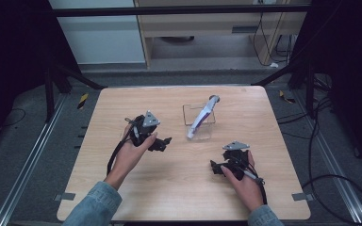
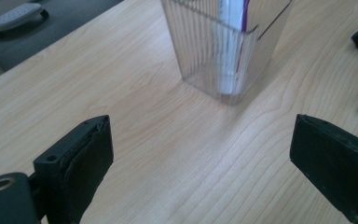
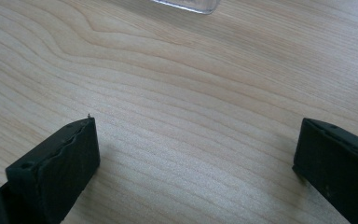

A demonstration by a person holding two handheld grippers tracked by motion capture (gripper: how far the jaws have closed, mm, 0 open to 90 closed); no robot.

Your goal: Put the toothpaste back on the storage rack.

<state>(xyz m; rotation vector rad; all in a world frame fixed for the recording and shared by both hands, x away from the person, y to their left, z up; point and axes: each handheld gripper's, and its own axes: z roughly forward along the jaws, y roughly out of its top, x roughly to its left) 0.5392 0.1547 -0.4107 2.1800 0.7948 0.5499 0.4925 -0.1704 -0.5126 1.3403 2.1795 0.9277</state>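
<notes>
A clear ribbed plastic holder (image 1: 199,123) stands on the wooden table (image 1: 122,103) right of centre. A white and purple tube (image 1: 201,117) leans inside it, its dark cap sticking out over the far rim. In the left gripper view the holder (image 2: 223,60) is just ahead, with the tube (image 2: 230,42) showing through its wall. My left gripper (image 1: 162,142) is open, a short way left of the holder, with nothing between its jaws. My right gripper (image 1: 216,168) is open too, low over bare wood in front of the holder. The holder's base (image 3: 186,4) shows at the top of the right gripper view.
Black frame legs stand at the table's far corners, and cables (image 1: 330,141) lie on the floor to the right. A wooden desk (image 1: 207,28) is behind the table. The right gripper's jaw tips show at the right edge of the left gripper view.
</notes>
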